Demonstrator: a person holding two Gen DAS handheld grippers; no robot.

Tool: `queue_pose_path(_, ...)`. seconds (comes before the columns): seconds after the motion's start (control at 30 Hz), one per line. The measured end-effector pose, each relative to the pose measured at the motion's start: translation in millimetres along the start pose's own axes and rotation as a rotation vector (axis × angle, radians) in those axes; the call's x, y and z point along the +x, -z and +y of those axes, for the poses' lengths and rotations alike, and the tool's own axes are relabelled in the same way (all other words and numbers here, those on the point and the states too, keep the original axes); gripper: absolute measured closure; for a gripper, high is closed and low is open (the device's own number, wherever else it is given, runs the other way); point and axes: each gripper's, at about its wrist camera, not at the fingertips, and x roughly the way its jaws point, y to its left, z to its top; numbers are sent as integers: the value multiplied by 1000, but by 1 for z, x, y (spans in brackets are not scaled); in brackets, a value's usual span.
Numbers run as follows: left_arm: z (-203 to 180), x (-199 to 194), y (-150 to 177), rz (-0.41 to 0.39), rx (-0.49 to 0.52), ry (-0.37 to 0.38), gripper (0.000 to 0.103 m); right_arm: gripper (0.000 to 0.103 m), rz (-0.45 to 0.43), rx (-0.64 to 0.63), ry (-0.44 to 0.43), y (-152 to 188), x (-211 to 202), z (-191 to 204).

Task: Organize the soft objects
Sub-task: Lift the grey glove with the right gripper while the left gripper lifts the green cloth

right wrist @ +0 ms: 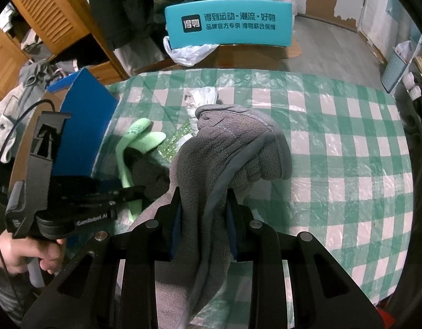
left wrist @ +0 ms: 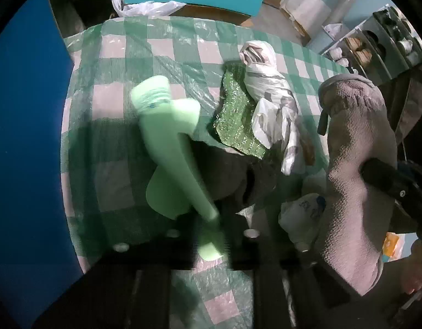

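Left gripper [left wrist: 211, 227] pinches green glove [left wrist: 167, 148], fingers pointing away.

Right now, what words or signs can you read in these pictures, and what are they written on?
"得物" stands in the dark square logo on the teal cardboard box.
"得到运动×潮流×好物" is the big white line on the same box.
"品牌官方专供 得物联合保障" is the smaller line below; its last characters are hard to make out.
"GenRobot.AI" is on the black handheld left gripper.
Blue print on the crumpled white plastic bag is too blurred to read.
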Motion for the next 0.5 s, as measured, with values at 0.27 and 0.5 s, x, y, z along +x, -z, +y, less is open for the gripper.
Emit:
queue_pose_path(0.27,-7,-16,3,-37,63,-15,99,77,0,4,1,0,-1,-1)
queue_pose_path(0.5,-6,-40,1,-113,81,-34,101,77,-7,-4,1,0,-5,2)
